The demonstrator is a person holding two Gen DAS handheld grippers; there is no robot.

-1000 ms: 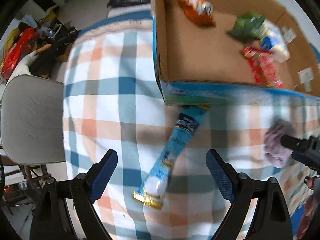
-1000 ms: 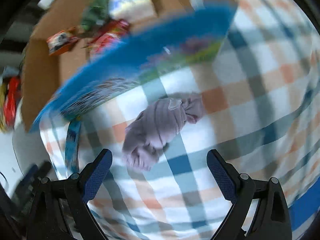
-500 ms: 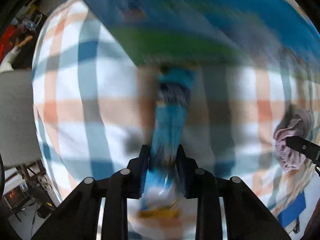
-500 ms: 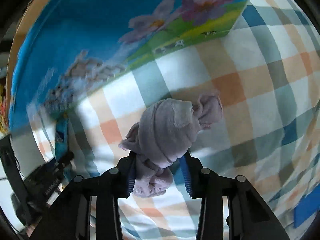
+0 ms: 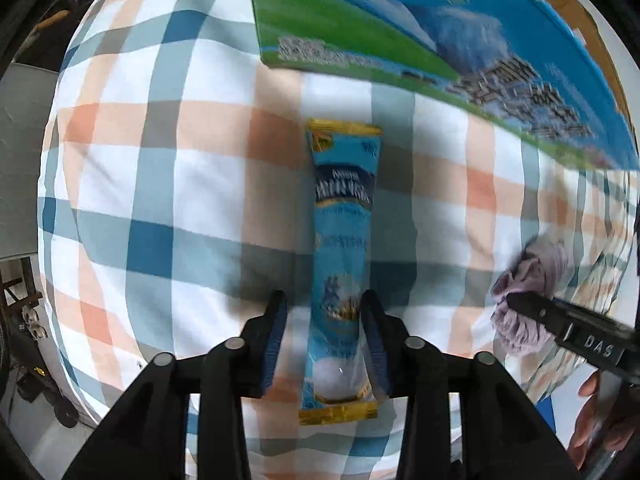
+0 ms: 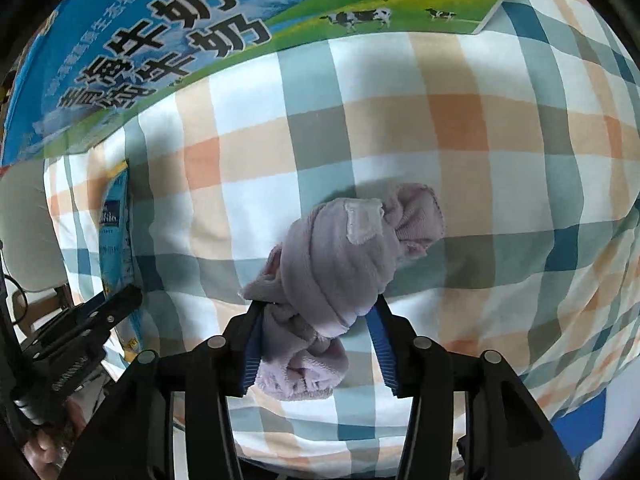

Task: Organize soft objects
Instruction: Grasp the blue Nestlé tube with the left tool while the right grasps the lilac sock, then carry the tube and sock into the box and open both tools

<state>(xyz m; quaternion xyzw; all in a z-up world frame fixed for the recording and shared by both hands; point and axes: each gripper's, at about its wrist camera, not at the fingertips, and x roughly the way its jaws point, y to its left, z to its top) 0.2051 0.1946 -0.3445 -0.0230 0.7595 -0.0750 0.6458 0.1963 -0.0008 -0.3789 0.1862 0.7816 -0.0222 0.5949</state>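
Note:
A long blue snack packet (image 5: 343, 256) with gold ends lies on the checked cloth. My left gripper (image 5: 324, 320) is shut on its near part; its far end points at the box. The packet also shows at the left of the right wrist view (image 6: 116, 236). A knotted lilac cloth bundle (image 6: 340, 268) sits between the pads of my right gripper (image 6: 316, 320), which is shut on it. The bundle (image 5: 532, 292) and the right gripper's finger show at the right of the left wrist view.
A cardboard milk box with a blue and green printed side (image 5: 420, 32) stands just beyond both objects, and it also shows in the right wrist view (image 6: 160, 40). The checked tablecloth (image 6: 460, 120) covers the table. A grey chair (image 5: 20, 160) stands at the left.
Both grippers dropped towards the table and closed: the left on the blue packet, the right on the lilac bundle. The box's inside has gone out of view.

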